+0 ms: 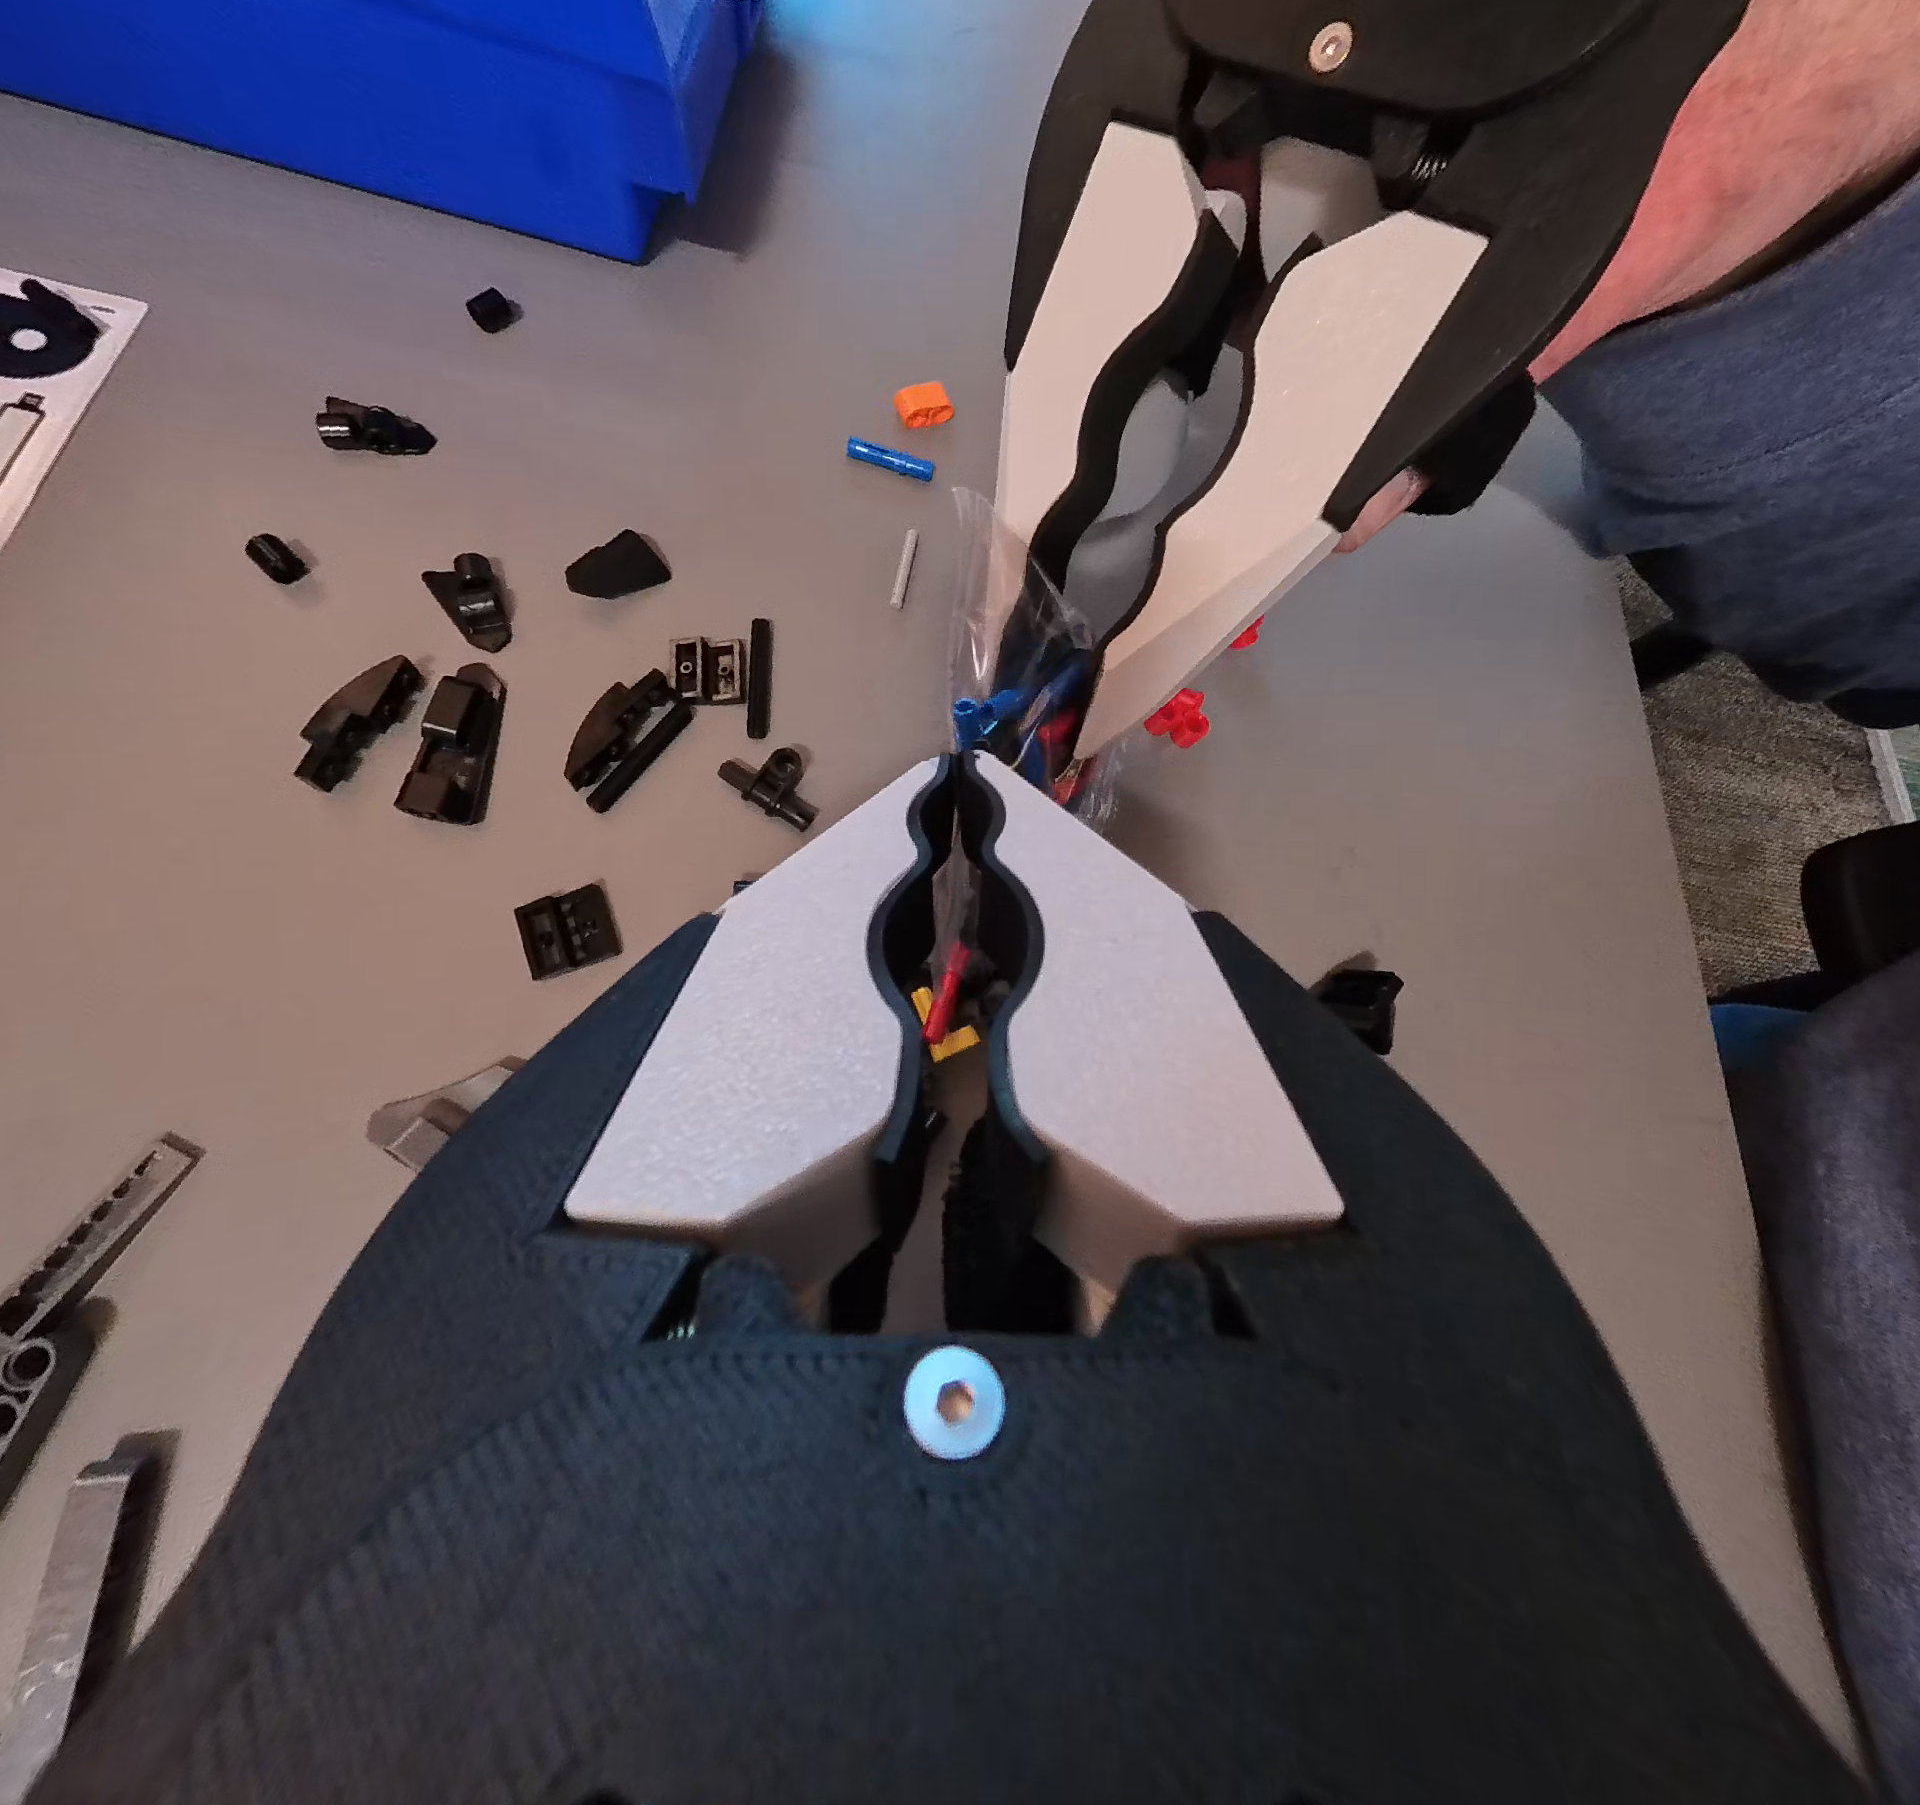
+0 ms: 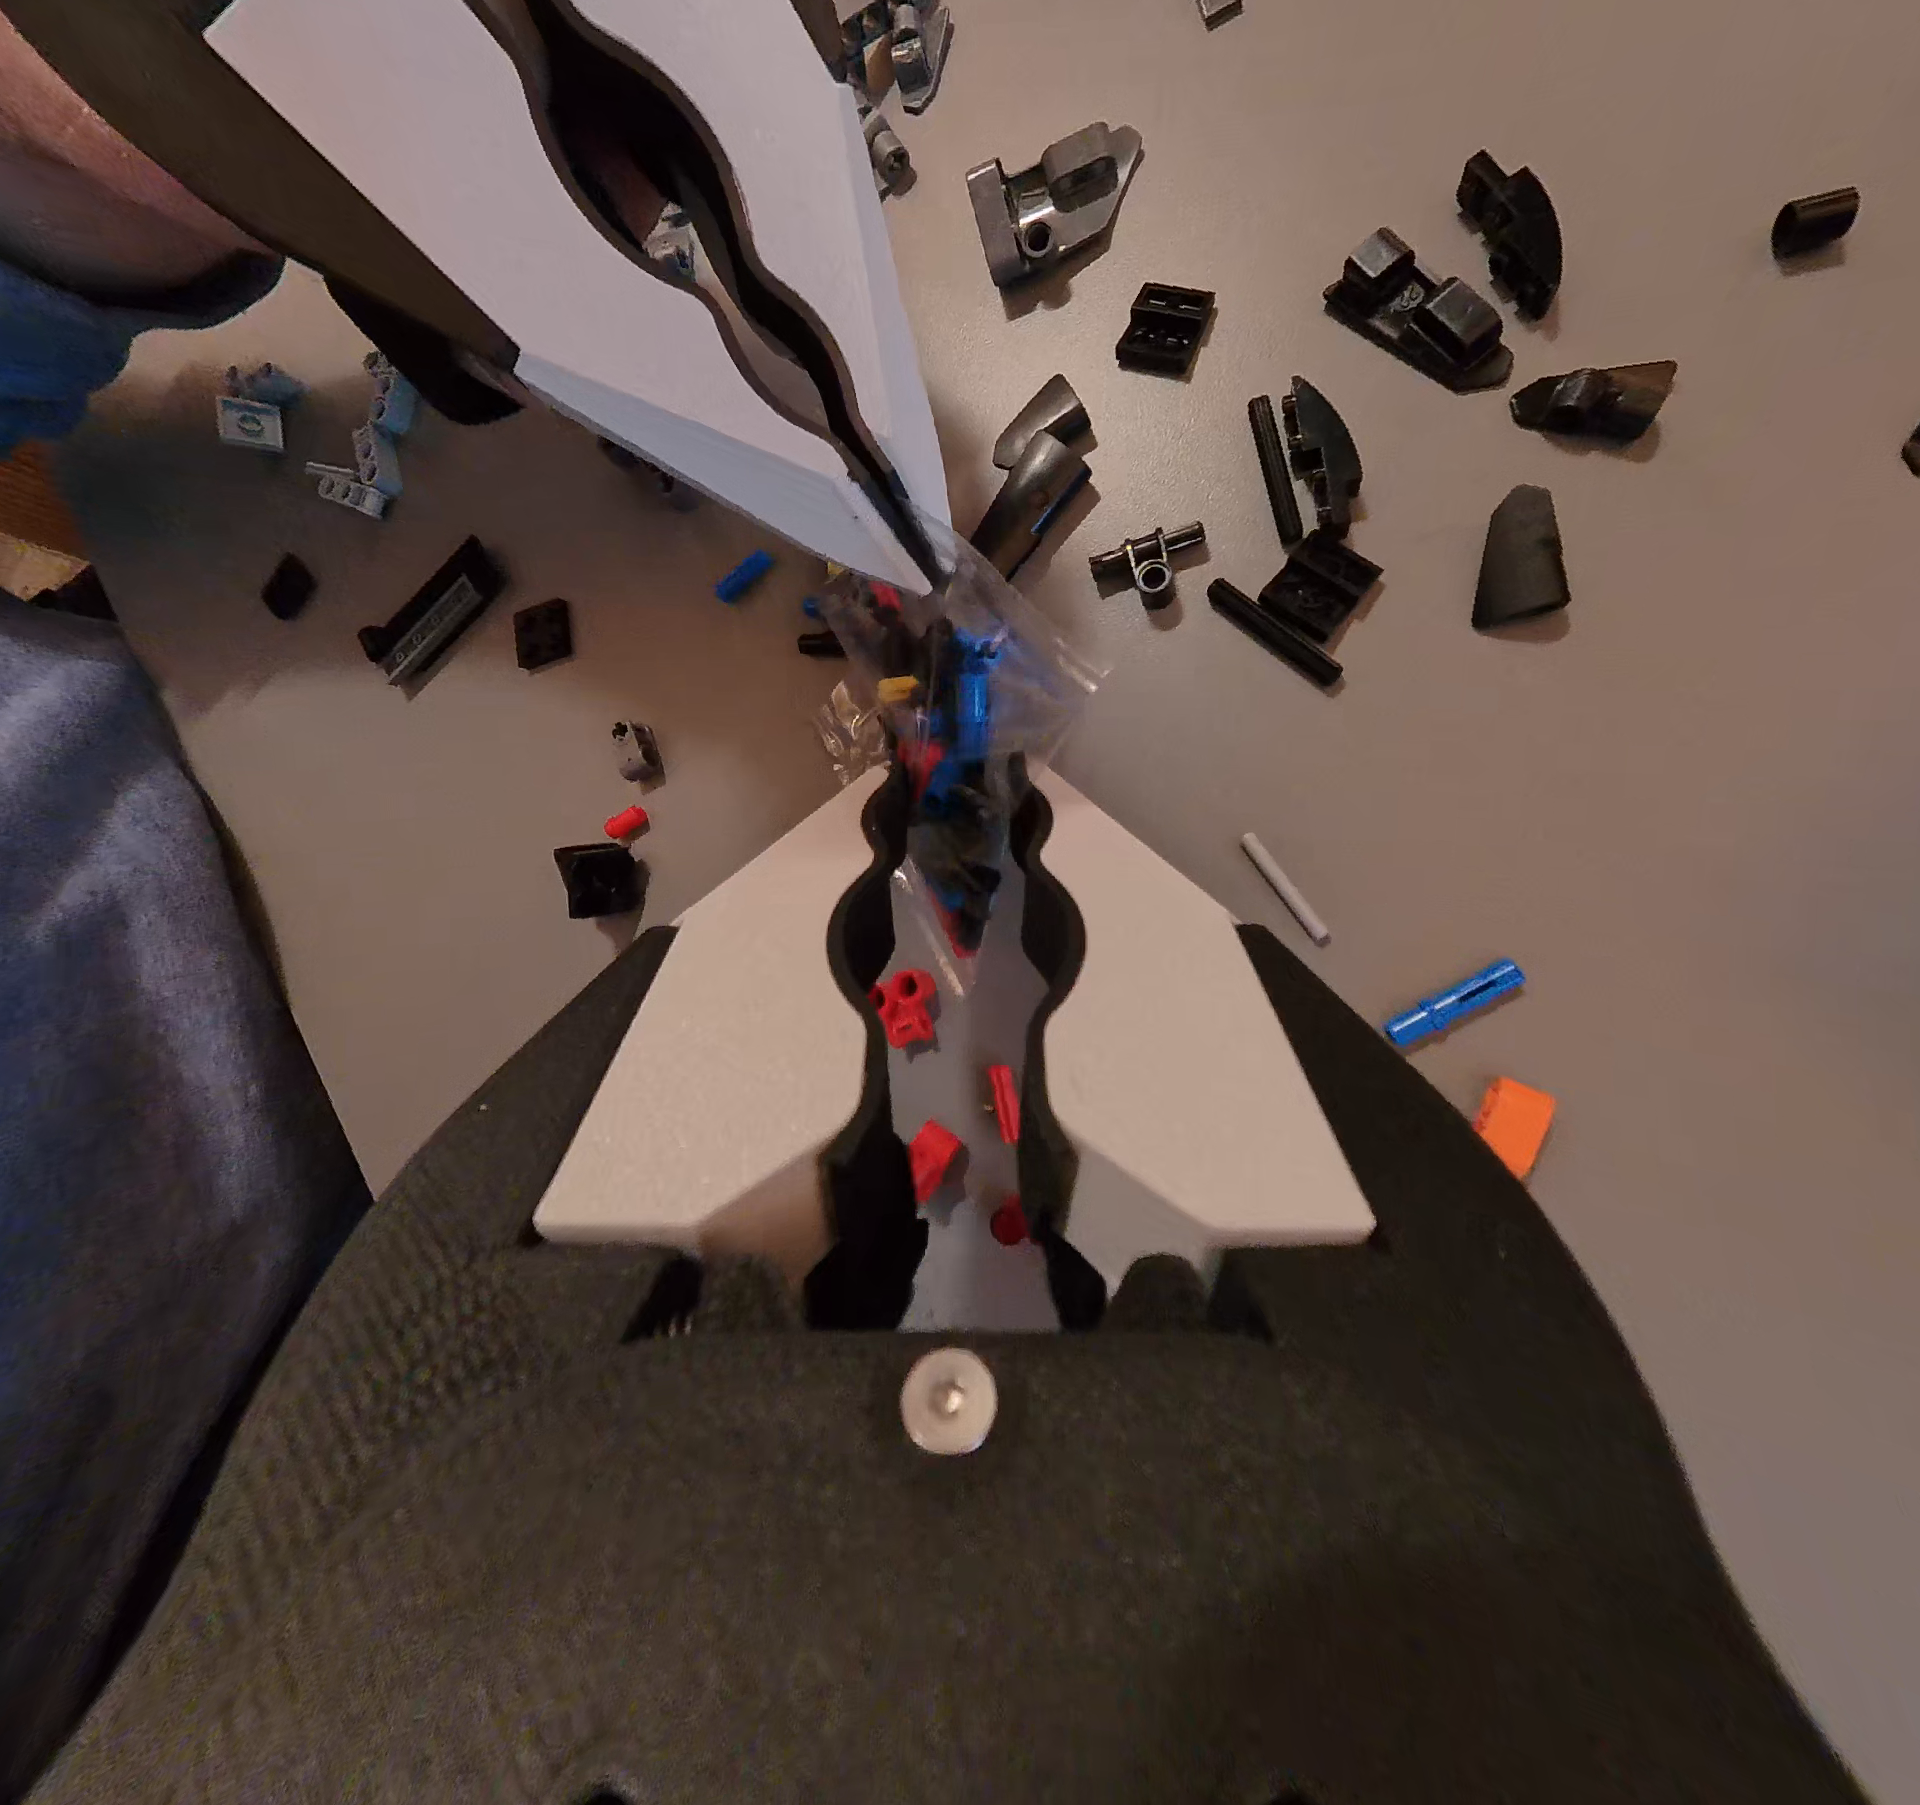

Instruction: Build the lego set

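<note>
Left wrist view shows me black pieces [image 1: 457, 716] scattered on the tabletop [image 1: 727, 301], while both my left fingers [image 1: 957, 768] and right fingers [image 2: 951, 799] pinch the clear bag [image 2: 956, 685] between them.

Left hand-held gripper [image 1: 958, 768] pinched tight, right hand-held gripper [image 2: 951, 789] nearly closed, tips almost touching.

Black pieces [image 1: 457, 716] crowd left; bare table [image 1: 1403, 820] right.

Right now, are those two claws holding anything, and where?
Yes: the left gripper pinches a clear plastic bag of small pieces by one edge; the right gripper grips its other end.
</note>
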The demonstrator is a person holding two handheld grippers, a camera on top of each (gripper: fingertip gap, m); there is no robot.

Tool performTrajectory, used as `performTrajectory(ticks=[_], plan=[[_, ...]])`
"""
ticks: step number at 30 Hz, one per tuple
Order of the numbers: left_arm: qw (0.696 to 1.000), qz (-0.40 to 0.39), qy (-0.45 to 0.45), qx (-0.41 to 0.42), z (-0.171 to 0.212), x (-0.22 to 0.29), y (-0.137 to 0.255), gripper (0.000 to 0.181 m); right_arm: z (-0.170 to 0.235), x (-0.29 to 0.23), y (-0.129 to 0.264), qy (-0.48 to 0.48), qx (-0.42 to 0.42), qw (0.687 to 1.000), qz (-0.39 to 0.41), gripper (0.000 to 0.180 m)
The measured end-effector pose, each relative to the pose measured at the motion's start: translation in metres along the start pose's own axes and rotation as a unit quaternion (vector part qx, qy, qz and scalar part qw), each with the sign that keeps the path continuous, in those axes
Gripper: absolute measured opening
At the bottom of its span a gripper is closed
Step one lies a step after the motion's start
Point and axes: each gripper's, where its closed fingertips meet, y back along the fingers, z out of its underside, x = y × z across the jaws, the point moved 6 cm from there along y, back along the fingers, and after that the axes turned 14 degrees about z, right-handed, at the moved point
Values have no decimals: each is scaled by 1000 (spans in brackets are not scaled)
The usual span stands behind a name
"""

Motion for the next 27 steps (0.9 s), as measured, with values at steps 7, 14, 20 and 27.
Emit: performTrajectory(ticks=[7,14,20,27], plan=[[1000,2,3,4,0,-1,0,0,1,1,2,1,-1,1000,2,16],[1000,0,2,5,-1,-2,1,0,1,1,5,10,-5,1000,12,15],[1000,5,3,6,0,-2,1,0,1,1,4,11,-9,1000,14,15],[1000,5,-2,6,-1,-2,3,0,0,3,7,10,-6,1000,22,16]])
